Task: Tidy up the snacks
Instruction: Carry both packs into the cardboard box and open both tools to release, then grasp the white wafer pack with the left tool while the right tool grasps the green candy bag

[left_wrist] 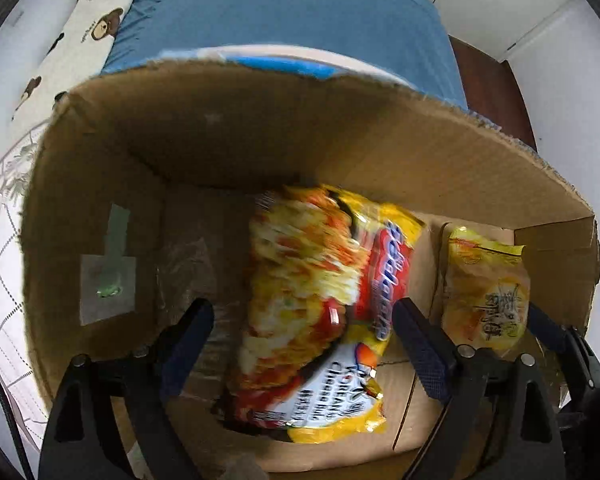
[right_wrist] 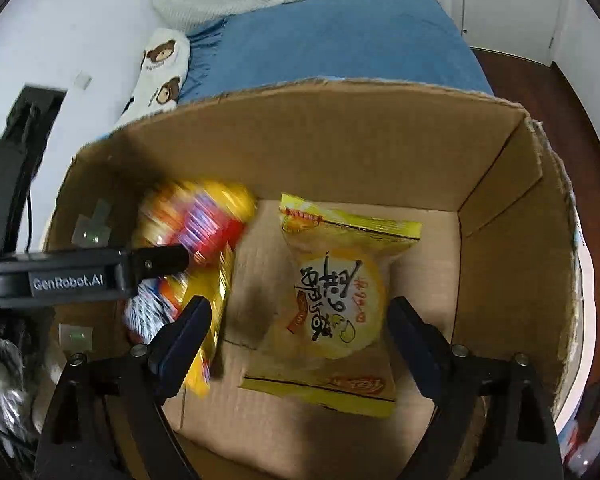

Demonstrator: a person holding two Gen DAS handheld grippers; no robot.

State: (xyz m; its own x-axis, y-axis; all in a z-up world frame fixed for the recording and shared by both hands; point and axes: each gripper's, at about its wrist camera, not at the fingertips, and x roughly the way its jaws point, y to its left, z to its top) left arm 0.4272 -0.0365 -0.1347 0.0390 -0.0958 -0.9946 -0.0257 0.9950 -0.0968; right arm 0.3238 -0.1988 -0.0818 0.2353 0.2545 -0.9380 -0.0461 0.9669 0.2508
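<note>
Both grippers hang spread, empty: left gripper over the noodle packet, right gripper over the yellow snack pack, both lengthwise between jaws in the box.

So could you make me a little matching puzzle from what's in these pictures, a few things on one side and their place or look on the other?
Things:
1. cardboard box
2. large noodle packet
3. small yellow round-snack packet
4. bear-print pillow

Descriptions:
A. lying flat on the box floor, between the right gripper's open fingers
B. white, outside the box, beside the blue sheet
C. blurred, red and yellow, in the left part of the box
D. brown, open at the top, holding both packets

Pairs: 1-D, 2-C, 3-A, 4-B
</note>
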